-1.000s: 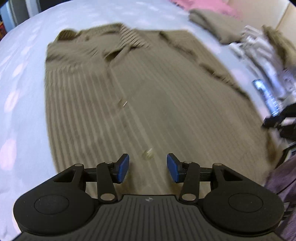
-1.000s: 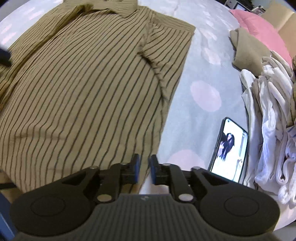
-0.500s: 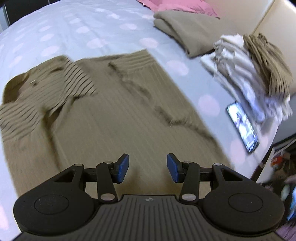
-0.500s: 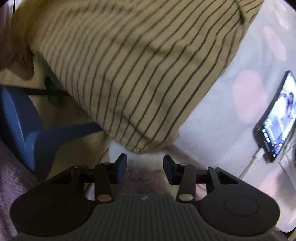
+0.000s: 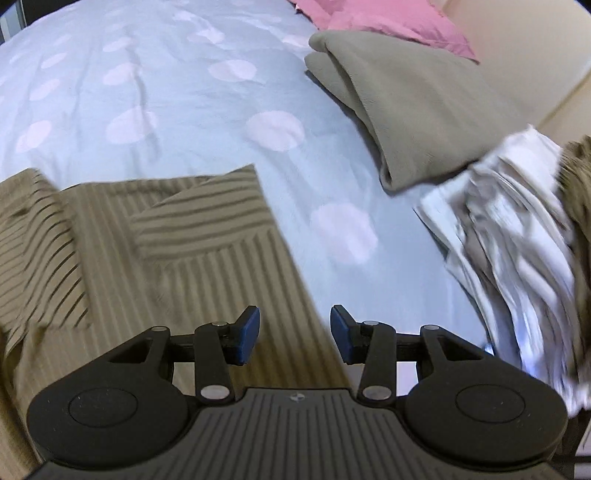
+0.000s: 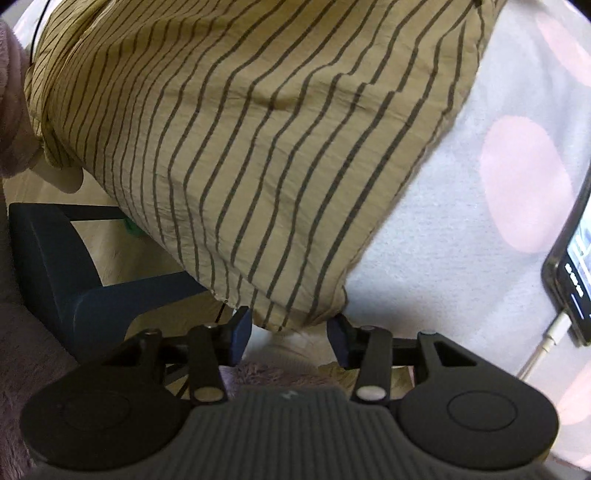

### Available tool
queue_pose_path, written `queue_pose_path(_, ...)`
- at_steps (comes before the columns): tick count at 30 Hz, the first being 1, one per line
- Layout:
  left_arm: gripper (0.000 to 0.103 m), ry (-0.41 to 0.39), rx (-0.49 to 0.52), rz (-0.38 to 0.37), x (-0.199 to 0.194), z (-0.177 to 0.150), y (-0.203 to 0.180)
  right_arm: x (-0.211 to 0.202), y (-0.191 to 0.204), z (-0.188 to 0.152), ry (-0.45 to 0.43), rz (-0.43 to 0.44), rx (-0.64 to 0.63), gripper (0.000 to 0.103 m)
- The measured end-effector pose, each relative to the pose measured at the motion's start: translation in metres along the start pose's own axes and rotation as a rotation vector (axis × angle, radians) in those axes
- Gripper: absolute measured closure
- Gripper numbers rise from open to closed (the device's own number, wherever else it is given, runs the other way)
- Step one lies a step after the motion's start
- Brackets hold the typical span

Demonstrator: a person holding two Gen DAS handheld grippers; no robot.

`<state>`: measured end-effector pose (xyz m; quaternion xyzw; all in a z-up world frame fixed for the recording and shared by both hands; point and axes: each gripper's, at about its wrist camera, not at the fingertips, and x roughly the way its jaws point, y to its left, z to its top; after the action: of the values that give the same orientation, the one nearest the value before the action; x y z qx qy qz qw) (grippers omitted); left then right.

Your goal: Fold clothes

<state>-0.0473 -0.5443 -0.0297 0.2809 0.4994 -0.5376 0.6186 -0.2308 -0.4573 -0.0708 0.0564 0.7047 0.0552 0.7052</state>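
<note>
An olive shirt with dark stripes [image 5: 155, 266] lies spread on the pale blue dotted bedsheet [image 5: 177, 96]; its short sleeve reaches toward the middle of the bed. My left gripper [image 5: 294, 334] hovers open over the shirt's right side edge, nothing between its blue pads. In the right wrist view the shirt's hem [image 6: 258, 177] hangs over the bed's near edge. My right gripper [image 6: 289, 334] is open just below the hem's bottom corner, which dips down to its fingers; I cannot tell if it touches them.
A folded grey-green garment [image 5: 399, 103] and a pink pillow [image 5: 384, 22] lie at the far right. A white and brown clothes pile [image 5: 517, 251] sits at the right. A phone [image 6: 572, 273] on a cable lies beside the shirt. A dark blue chair [image 6: 66, 266] stands below the bed's edge.
My left gripper swung right, from over the shirt's body to its right edge. My right gripper opened and dropped to the hem at the bed's edge.
</note>
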Motion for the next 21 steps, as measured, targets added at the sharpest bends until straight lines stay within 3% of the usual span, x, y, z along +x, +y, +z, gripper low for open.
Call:
queue_pose_path(6, 0.070, 0.036, -0.001, 0.061, 0.045, 0.031, -0.015, 0.000, -0.014, -0.005, -0.024, 0.053, 0.035, 0.057)
queue_pose_path(9, 0.071, 0.062, 0.016, 0.128, 0.062, 0.037, -0.018, -0.003, -0.017, -0.006, -0.038, 0.055, 0.053, 0.062)
queue_pose_path(12, 0.073, 0.076, 0.031, 0.193, 0.070, 0.038, -0.019, -0.007, -0.010, -0.004, -0.050, 0.069, 0.046, 0.062)
queue_pose_path(15, 0.074, 0.077, 0.041, 0.203, 0.072, 0.038, -0.019, -0.010, -0.011, -0.003, -0.068, 0.106, 0.065, 0.062)
queue_pose_path(17, 0.082, 0.069, 0.040, 0.205, 0.073, 0.037, -0.017, -0.011, -0.015, -0.002, -0.076, 0.113, 0.087, 0.082)
queue_pose_path(18, 0.087, 0.064, 0.040, 0.208, 0.073, 0.037, -0.017, -0.011, -0.020, 0.000, -0.080, 0.110, 0.089, 0.100)
queue_pose_path(21, 0.097, 0.048, 0.046, 0.214, 0.070, 0.036, -0.016, -0.012, -0.020, 0.003, -0.079, 0.113, 0.085, 0.100)
